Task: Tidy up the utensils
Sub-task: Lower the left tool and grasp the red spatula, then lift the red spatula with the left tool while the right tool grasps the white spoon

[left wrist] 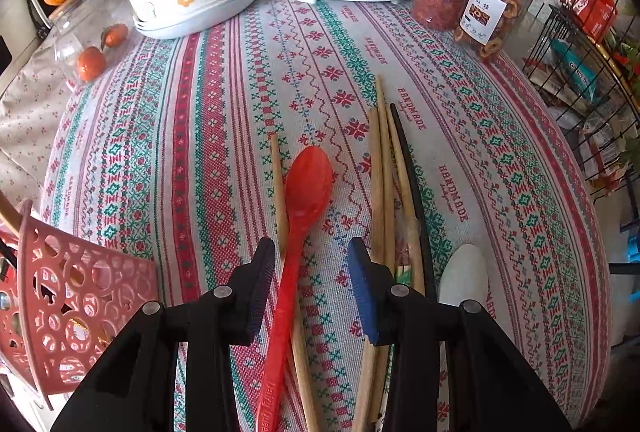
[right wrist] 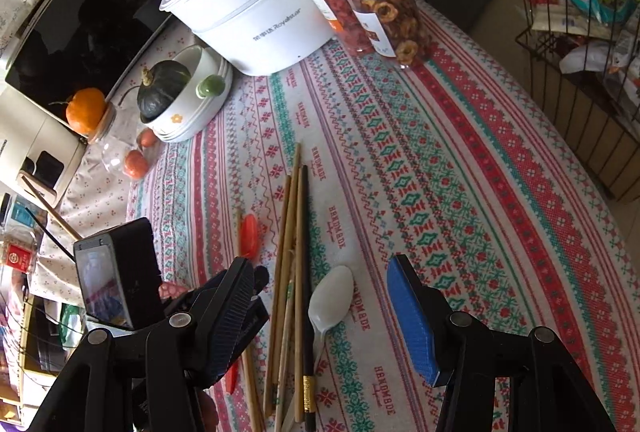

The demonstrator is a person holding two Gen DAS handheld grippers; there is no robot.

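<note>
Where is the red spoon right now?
In the left wrist view the red spoon lies on the patterned tablecloth, its handle between the left claw's open fingers, a single wooden chopstick just to its left.

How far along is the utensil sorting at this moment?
Early. Nothing shows as sorted: the contents of the pink basket are unclear. In hand: the left gripper, open, straddles the red spoon. Left: the white spoon, the chopsticks and the black chopstick lie loose on the tablecloth.
</note>
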